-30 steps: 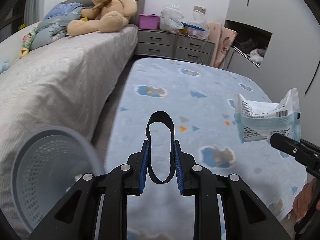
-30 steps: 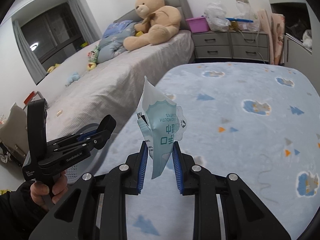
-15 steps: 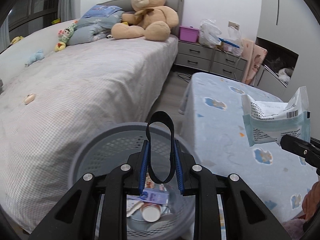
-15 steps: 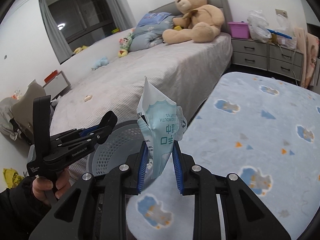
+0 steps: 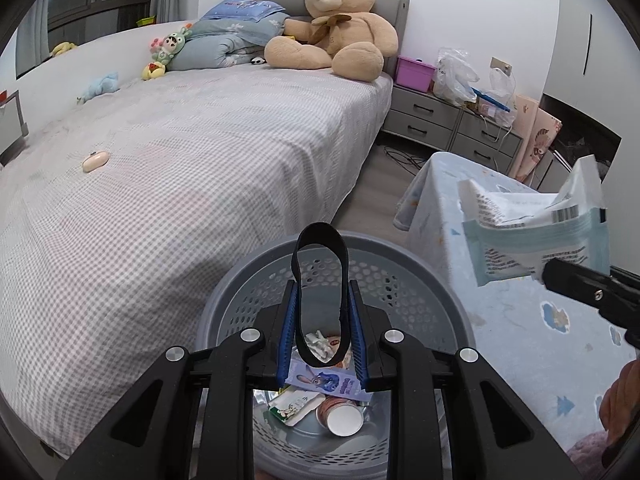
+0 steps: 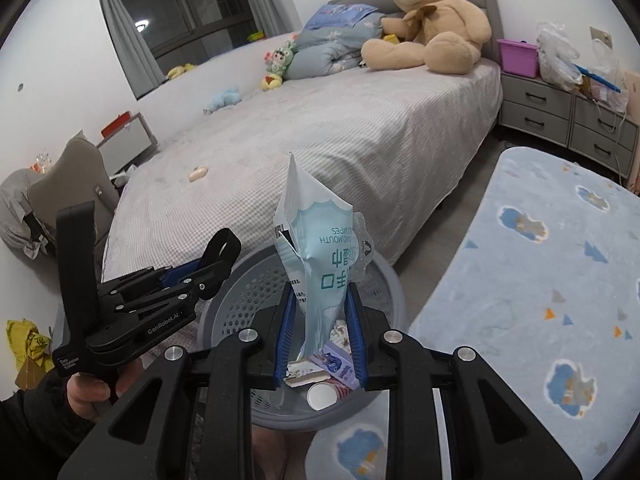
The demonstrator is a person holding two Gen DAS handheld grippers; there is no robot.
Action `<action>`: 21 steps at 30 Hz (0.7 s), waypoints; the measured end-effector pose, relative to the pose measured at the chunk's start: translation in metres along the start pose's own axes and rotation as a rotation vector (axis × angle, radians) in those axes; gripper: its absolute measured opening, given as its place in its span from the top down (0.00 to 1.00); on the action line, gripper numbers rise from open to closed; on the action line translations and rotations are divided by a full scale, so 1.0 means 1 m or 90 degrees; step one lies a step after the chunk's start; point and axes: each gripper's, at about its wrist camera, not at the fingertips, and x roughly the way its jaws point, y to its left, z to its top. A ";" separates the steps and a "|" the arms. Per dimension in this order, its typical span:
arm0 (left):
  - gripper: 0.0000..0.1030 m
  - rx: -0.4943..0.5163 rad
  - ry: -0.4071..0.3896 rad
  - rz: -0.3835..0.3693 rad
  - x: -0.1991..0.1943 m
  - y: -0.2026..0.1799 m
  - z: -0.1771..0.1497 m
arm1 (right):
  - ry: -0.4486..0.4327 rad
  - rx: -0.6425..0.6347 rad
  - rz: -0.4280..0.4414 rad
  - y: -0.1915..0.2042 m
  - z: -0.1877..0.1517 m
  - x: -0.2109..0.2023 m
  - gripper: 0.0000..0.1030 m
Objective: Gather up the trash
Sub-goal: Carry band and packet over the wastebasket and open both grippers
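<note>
A: Bin first. The grey perforated basket [image 5: 440, 292] stands on the floor between the grey-checked bed [image 5: 200, 184] and the blue cloud blanket [image 6: 560, 280], already holding a cup and cartons.

B: Both loads look to be over it. The right gripper [image 6: 320, 316] is clamped on the wet-wipe packet [image 6: 320, 248]; the left gripper [image 5: 322, 320] is nearly closed, pinching the black elastic loop [image 5: 320, 276].

A: Orientation?

B: Packet's long axis runs upright along the fingers, its white crumpled end pointing up and away, print upside down. Loop likewise stands on end, curved top away from the jaws.

A: Judgement: centre each load over the mouth before releasing; the packet sits nearer the rim. Open wide, since the thin loop may snag a pad.
</note>
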 end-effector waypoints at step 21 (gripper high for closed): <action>0.41 -0.012 0.000 0.057 0.007 0.011 -0.010 | 0.055 0.021 0.019 0.000 -0.018 0.043 0.51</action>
